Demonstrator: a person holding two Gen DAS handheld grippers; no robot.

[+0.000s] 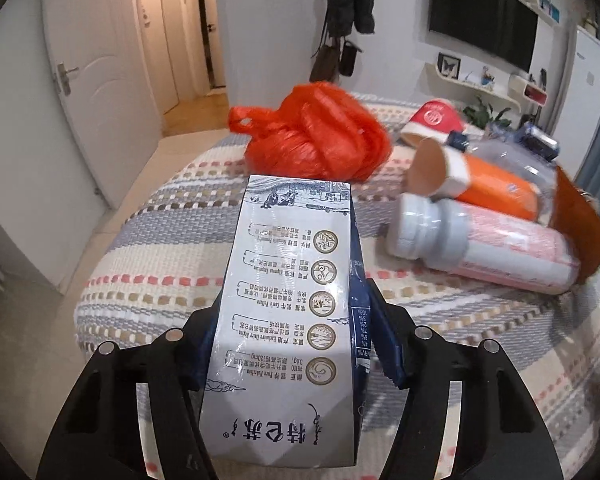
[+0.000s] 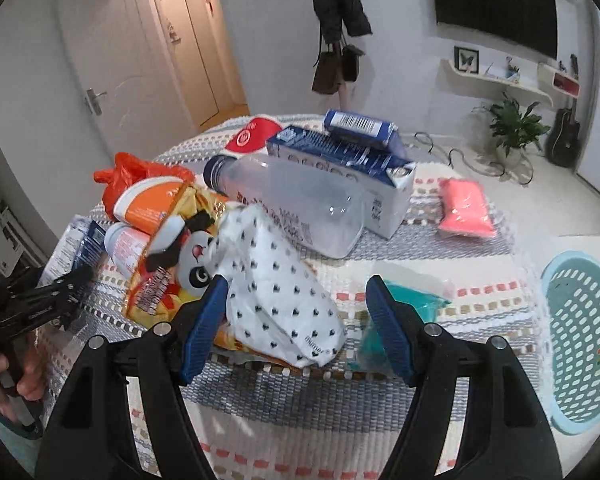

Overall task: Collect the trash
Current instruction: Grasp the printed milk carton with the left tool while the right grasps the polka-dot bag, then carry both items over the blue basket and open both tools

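Left gripper [image 1: 290, 344]: clamped on a milk carton [image 1: 288, 312], blue pads pressed against both side faces, carton lifted clear of the woven cover [image 1: 172, 216] and pointing away from the camera (printed panel facing up). Seen from the right wrist view at the left edge of the table, with a hand [image 2: 8, 376] on its handle. Right gripper [image 2: 296, 320]: jaws spread wide, nothing between them, hovering above a white heart-print bag [image 2: 276, 292] near the front edge. Under and left of that bag: a yellow snack wrapper with a panda print [image 2: 180, 264]. Just right of the bag, beside the right finger: a teal packet [image 2: 404, 304]. Toward the middle of the table: a clear plastic bottle [image 2: 296, 204] lying on its side, touching a blue-and-white carton [image 2: 384, 196] behind it, with a smaller blue box [image 2: 360, 124] resting on top of that carton. Toward the left edge: an orange cup [image 1: 488, 184] on its side, a pink-labelled bottle with a grey cap [image 1: 480, 240] touching it in front, a crumpled red plastic bag [image 1: 316, 136] behind, and a red paper cup [image 1: 436, 120] toward the far edge. Toward the right edge, apart from the pile: a pink packet [image 2: 464, 204]. Beyond the right edge: a pale blue perforated basket [image 2: 580, 344] (contents too small to identify).
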